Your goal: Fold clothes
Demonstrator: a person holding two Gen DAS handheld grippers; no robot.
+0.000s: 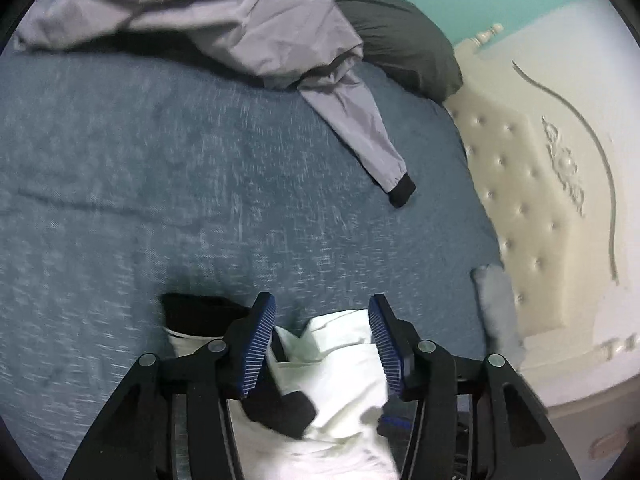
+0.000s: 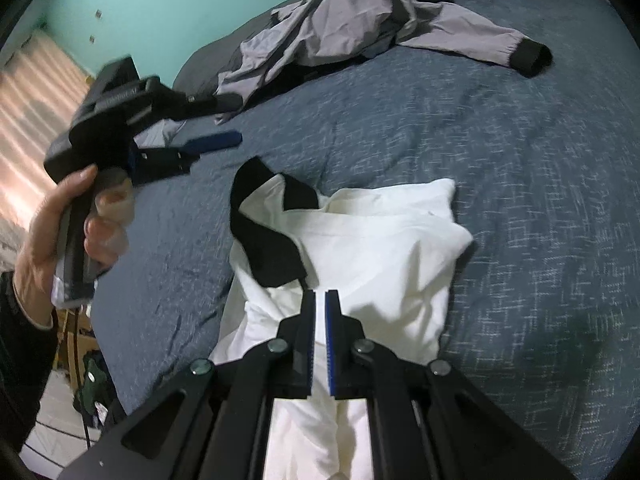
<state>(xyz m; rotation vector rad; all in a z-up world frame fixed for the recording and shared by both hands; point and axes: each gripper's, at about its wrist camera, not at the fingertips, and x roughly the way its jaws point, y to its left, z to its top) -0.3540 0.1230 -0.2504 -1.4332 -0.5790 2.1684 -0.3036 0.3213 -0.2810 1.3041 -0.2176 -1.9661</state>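
A white garment (image 1: 344,360) (image 2: 380,248) with black trim (image 2: 264,240) lies bunched on the blue bedspread (image 1: 160,180) (image 2: 520,200). My left gripper (image 1: 322,306) (image 2: 232,120) is open. Its blue pads stand apart above the cloth without pressing on it, and a hand (image 2: 44,220) holds it up to the garment's left. My right gripper (image 2: 321,294) is shut on a fold of the white garment at its near edge, with cloth rising between the pads. A grey jacket (image 1: 240,20) (image 2: 340,20) with black cuffs lies crumpled farther back on the bed.
A dark pillow (image 1: 400,40) lies behind the jacket. A cream tufted headboard (image 1: 520,200) borders the bed on the right of the left wrist view. The bed's edge drops to a floor with clutter (image 2: 92,392) at the lower left of the right wrist view.
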